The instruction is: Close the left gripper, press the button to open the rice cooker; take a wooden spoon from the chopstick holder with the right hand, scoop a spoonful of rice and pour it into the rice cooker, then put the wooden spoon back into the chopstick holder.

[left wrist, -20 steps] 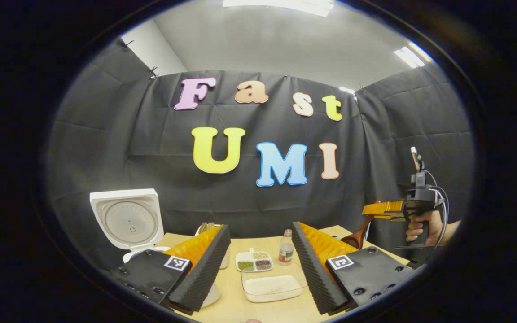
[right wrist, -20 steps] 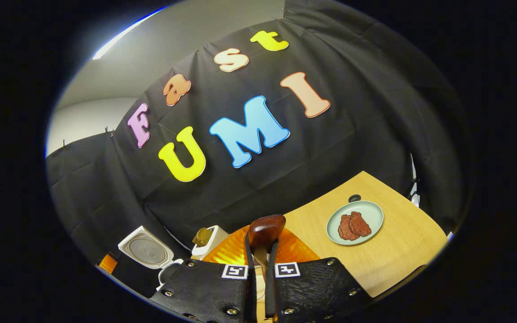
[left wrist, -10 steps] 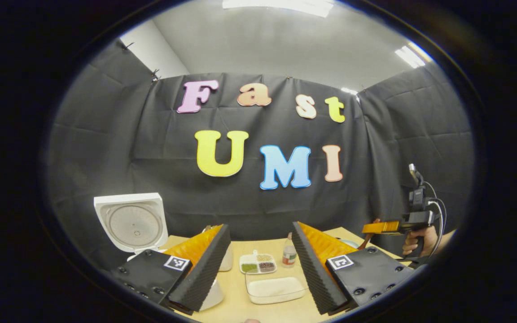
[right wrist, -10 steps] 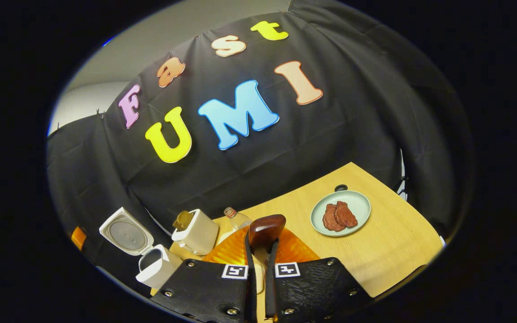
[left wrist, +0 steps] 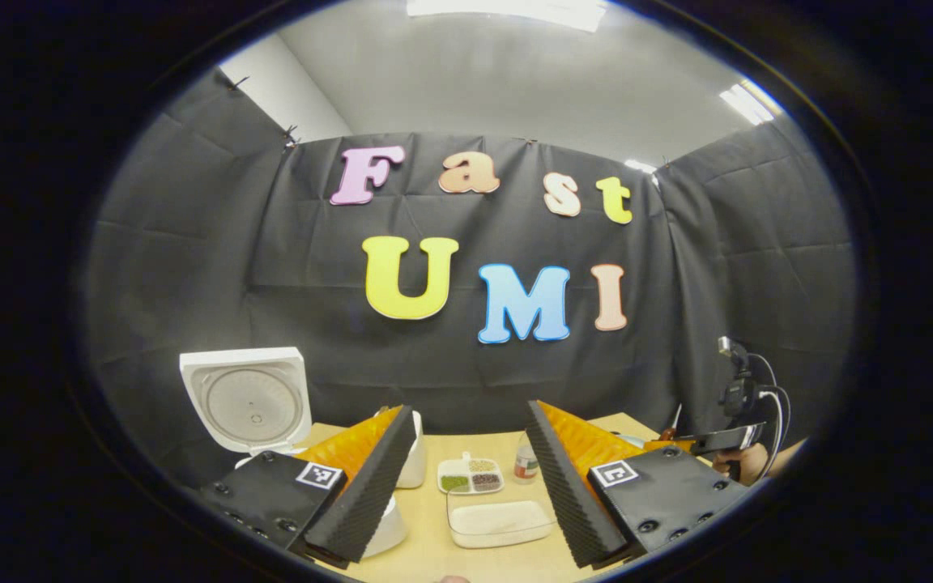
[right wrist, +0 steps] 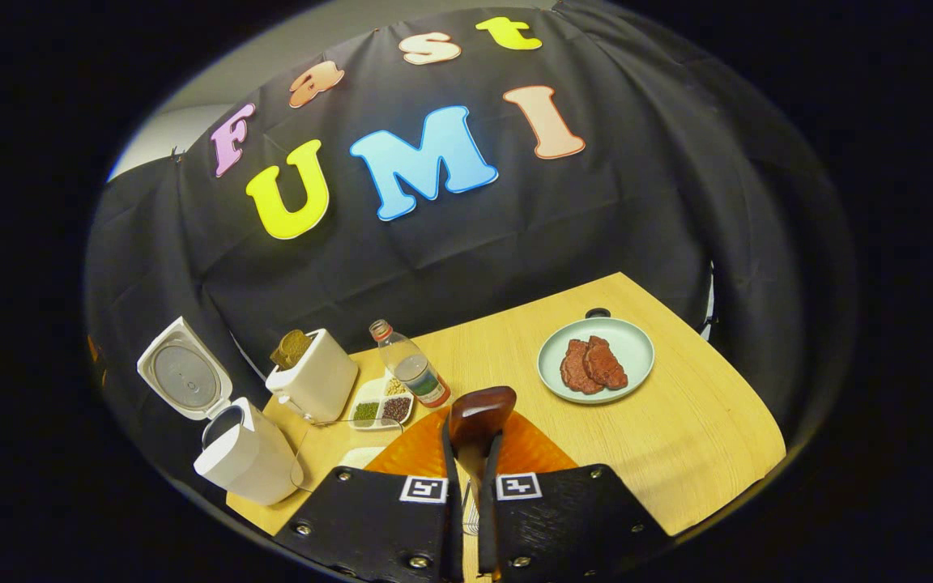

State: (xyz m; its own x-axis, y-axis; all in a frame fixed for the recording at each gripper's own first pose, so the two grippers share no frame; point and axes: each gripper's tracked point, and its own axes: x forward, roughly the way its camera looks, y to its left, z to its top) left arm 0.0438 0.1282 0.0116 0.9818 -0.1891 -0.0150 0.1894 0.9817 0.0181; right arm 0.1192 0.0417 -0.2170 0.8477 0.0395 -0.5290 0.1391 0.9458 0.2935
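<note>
My right gripper [right wrist: 469,486] is clamped on the spoon [right wrist: 479,414], handle pinched between both fingers, bowl standing up ahead of the tips. My left gripper [left wrist: 466,486] is held wide apart with nothing between its fingers. The cooker [right wrist: 244,453] stands at the table's [right wrist: 701,437] left end, lid [right wrist: 183,376] raised. Just beside it is the holder [right wrist: 317,385], then a divided dish [right wrist: 381,405] and a bottle [right wrist: 414,372]. A clear tray of rice [left wrist: 499,518] lies near my left gripper. A plate [right wrist: 632,348] with meat sits well apart to the right. In the left gripper view, my right hand [left wrist: 738,461] shows at the right edge.
</note>
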